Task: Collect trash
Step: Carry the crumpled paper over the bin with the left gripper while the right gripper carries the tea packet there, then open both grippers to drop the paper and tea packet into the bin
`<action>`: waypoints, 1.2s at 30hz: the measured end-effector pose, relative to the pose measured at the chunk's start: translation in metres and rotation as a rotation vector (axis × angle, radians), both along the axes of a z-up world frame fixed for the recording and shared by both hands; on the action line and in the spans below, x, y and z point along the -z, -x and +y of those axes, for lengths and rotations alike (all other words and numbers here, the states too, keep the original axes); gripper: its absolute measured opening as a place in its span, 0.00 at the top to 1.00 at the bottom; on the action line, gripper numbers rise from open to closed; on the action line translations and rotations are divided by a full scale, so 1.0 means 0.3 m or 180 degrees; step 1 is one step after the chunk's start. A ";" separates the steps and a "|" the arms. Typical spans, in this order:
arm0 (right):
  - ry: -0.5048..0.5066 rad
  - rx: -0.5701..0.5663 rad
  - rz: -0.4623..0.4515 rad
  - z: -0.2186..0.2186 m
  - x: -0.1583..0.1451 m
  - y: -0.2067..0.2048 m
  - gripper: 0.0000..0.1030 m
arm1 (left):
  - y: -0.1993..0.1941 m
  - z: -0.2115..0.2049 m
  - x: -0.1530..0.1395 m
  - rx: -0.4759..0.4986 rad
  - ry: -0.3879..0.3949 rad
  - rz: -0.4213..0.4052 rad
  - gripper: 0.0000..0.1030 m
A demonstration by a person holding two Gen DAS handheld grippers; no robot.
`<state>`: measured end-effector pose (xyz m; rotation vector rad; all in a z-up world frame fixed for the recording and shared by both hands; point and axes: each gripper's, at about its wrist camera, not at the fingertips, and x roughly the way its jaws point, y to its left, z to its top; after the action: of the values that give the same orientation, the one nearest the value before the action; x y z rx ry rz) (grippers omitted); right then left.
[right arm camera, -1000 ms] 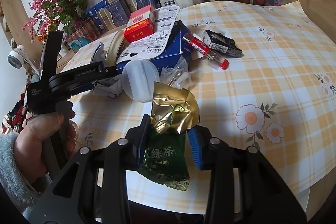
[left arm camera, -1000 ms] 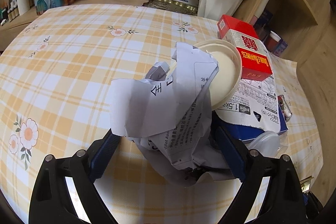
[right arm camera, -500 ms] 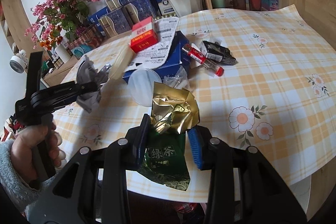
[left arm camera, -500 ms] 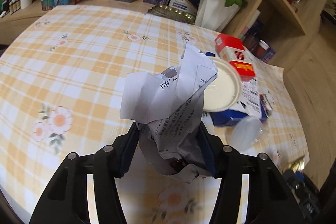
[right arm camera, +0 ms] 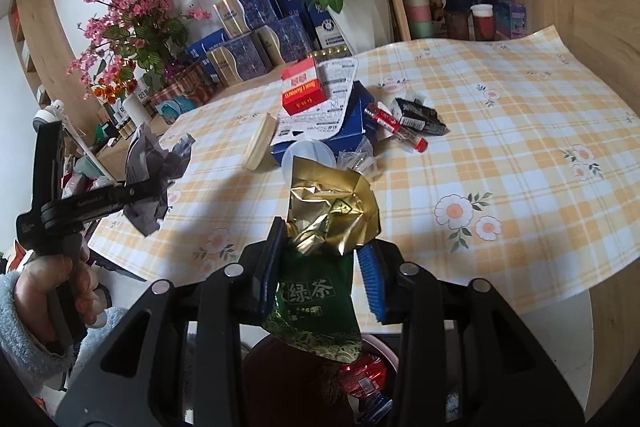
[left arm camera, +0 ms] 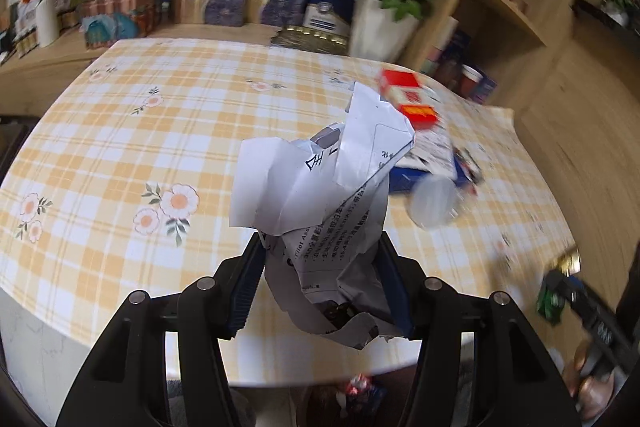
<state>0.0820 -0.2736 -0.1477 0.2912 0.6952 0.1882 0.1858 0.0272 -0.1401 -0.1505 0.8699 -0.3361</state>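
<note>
**Trash Lifted Clear of the Table**

While both grippers are pointing downward, the right gripper point(right arm camera: 320, 267) is clamping a green-and-gold tea packet point(right arm camera: 320, 255) above a dark bin point(right arm camera: 320, 367). Beside it, a hand point(right arm camera: 44, 287) is gripping the left gripper point(left arm camera: 320, 279), whose jaws, wider a second ago, are pinching crumpled paper point(left arm camera: 320, 195) now raised off the checked tablecloth point(left arm camera: 120, 155). Beyond, a red box point(right arm camera: 302, 95) is sitting atop a blue carton point(right arm camera: 352, 115); flowers and shelves are lining the wall.
</note>
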 end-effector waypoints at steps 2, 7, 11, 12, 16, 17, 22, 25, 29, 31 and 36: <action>-0.0005 0.0013 -0.0036 -0.007 -0.016 0.031 0.63 | 0.055 -0.020 -0.010 0.0144 -0.0049 -0.0016 0.47; 0.0017 0.0026 -0.0137 -0.021 -0.047 0.128 0.63 | 0.234 -0.094 0.014 0.0636 -0.0149 0.0042 0.47; 0.0035 0.0034 -0.0138 -0.039 -0.039 0.203 0.63 | 0.367 -0.153 0.067 0.1004 -0.0179 0.0165 0.47; 0.0040 0.0028 -0.0138 -0.043 -0.035 0.215 0.63 | 0.407 -0.180 0.095 0.1156 -0.0190 0.0247 0.47; 0.0066 0.0030 -0.0023 -0.061 0.013 0.253 0.63 | 0.486 -0.265 0.187 0.1544 -0.0419 0.0407 0.47; 0.0055 0.0032 -0.0004 -0.064 0.021 0.255 0.63 | 0.494 -0.283 0.209 0.1624 -0.0475 0.0457 0.47; -0.0024 0.0064 0.0098 -0.086 0.072 0.243 0.63 | 0.469 -0.348 0.317 0.1775 -0.0679 0.0724 0.47; -0.0048 0.0076 0.0131 -0.091 0.089 0.234 0.63 | 0.430 -0.351 0.395 0.1620 -0.0865 0.0903 0.46; -0.0075 0.0086 0.0175 -0.101 0.107 0.229 0.63 | 0.412 -0.351 0.469 0.1549 -0.0969 0.1076 0.45; -0.0097 0.0098 0.0201 -0.105 0.116 0.227 0.63 | 0.415 -0.356 0.490 0.1577 -0.0996 0.1109 0.44; -0.0098 0.0085 0.0274 -0.095 0.138 0.218 0.63 | 0.406 -0.360 0.520 0.1574 -0.1081 0.1157 0.34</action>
<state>0.0166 -0.3021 -0.1890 0.3396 0.7736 0.1617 0.0641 -0.0807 -0.2962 0.3357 1.3111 -0.6268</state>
